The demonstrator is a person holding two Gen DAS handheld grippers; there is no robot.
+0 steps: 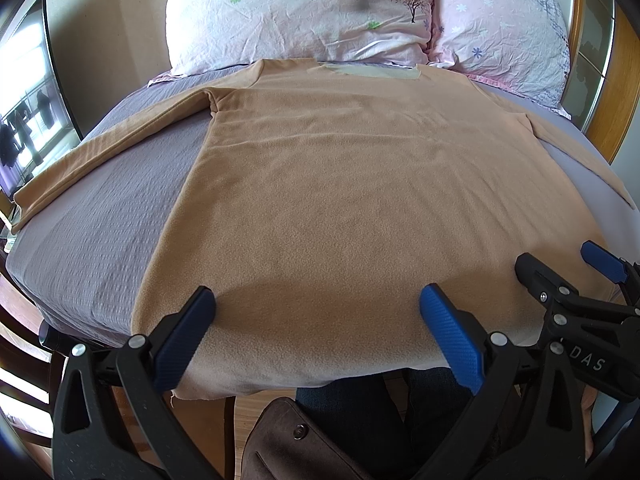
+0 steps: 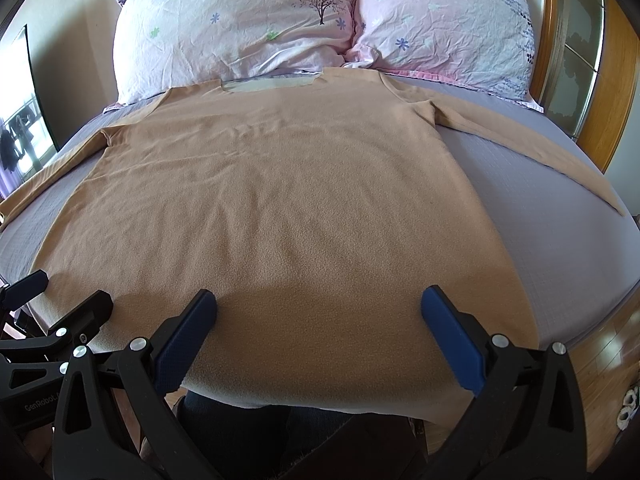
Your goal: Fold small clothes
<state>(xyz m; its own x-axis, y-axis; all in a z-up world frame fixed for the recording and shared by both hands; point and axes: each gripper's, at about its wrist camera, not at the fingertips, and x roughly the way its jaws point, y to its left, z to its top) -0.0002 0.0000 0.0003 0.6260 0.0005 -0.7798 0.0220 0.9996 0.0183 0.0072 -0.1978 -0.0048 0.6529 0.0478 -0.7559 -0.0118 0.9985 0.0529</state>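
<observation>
Fleece in a tan colour, a long-sleeved top (image 1: 340, 184) (image 2: 280, 208), is spread flat and face-down-or-up (which cannot be told) across the grey bedsheet (image 1: 100, 216) (image 2: 552, 216), its neckline at the far end and its hem hanging slightly over the near edge of the bed. Both sleeves are laid out sideways, one toward the left, one toward the right. The left gripper (image 1: 318, 328) is held over the near left part of the hem with its jaws spread wide and nothing between them; the right gripper (image 2: 320, 328) (image 1: 568, 268) is held likewise over the near right part, equally wide and holding nothing. Beyond the neckline two floral pillows (image 1: 300, 12) (image 2: 240, 28) are propped, touching the collar area. A wooden headboard frame (image 1: 624, 80) (image 2: 620, 88) is seen at the far right, and a window (image 1: 28, 112) at the far left.
</observation>
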